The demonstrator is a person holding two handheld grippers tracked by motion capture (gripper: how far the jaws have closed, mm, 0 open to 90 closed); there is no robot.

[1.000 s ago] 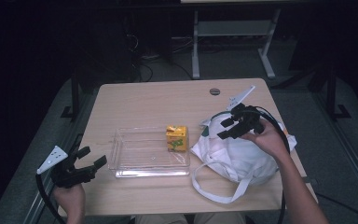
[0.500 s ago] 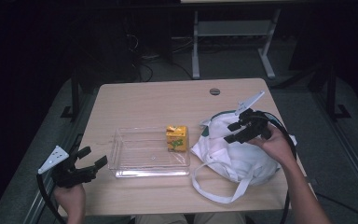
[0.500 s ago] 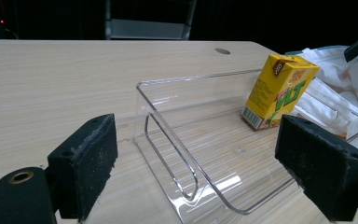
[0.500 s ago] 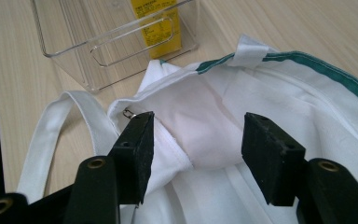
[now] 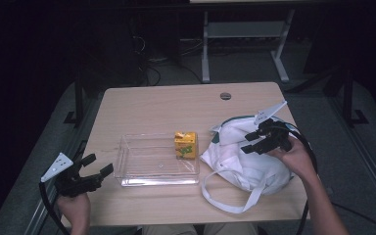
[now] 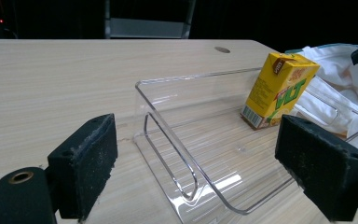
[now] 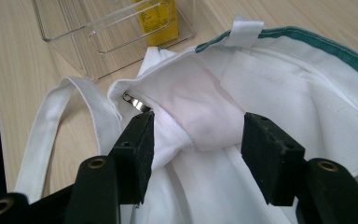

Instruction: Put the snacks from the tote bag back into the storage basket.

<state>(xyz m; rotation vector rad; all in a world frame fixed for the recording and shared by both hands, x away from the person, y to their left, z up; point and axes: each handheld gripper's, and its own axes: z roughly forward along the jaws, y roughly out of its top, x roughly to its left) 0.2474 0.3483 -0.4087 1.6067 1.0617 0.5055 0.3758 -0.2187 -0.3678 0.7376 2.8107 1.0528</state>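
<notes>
A yellow drink carton [image 5: 185, 145] stands upright in the right end of a clear plastic tray [image 5: 122, 166]. To the tray's right lies a white cloth bag [image 5: 245, 166] with a green-trimmed mouth. My right gripper [image 5: 248, 142] hovers over the bag's mouth, open, with a fold of the white bag [image 7: 284, 79] between its spread jaws but not pinched. A small shiny metal piece [image 7: 133, 101] peeks from the bag's opening. My left gripper [image 5: 98, 164] is open at the table's front left corner. It faces the tray [image 6: 186, 77] and the carton [image 6: 279, 88].
The wooden table [image 5: 166, 107] has a round cable hole [image 5: 225, 96] near its far edge. The bag's long strap [image 5: 225, 203] loops toward the front edge. A white desk frame [image 5: 205, 44] stands on the dark floor behind.
My right gripper has shifted a little to the right and toward the person over the bag. The left gripper has stayed put.
</notes>
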